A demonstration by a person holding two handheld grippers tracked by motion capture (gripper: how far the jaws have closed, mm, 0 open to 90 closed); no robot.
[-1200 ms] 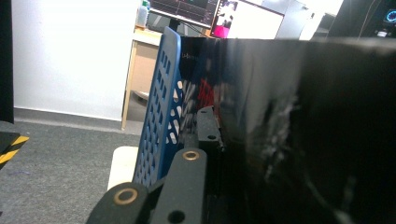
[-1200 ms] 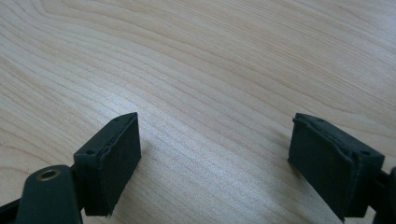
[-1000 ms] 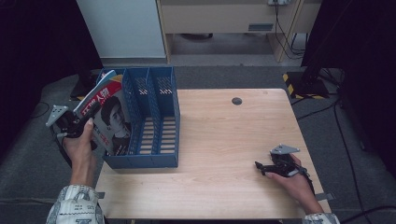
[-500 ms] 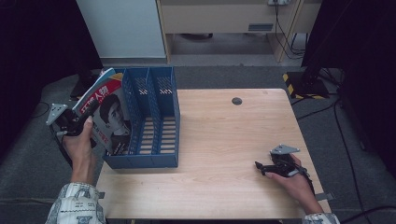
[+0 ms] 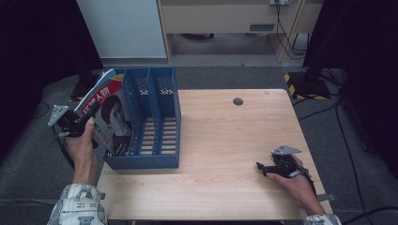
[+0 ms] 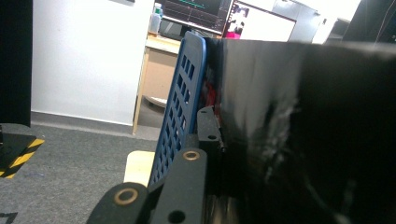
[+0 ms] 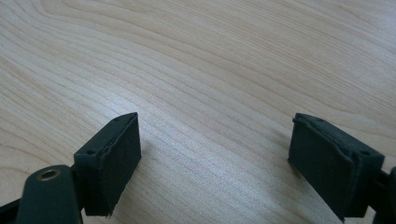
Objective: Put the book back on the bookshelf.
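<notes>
1 glossy portrait-cover magazine (image 5: 109, 117), tilted

Evenly lit tabletop — dark room edges, soft shadows, left gripper view blurred close-up.

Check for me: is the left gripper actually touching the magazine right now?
Touching. In the high view the left gripper is clamped on the magazine edge, holding it tilted at the blue file rack.

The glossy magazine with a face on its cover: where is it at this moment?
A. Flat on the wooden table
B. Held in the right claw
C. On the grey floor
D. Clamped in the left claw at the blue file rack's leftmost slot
D: the left claw is shut on the glossy magazine, tilted at the leftmost slot of the blue plastic file rack.
</notes>
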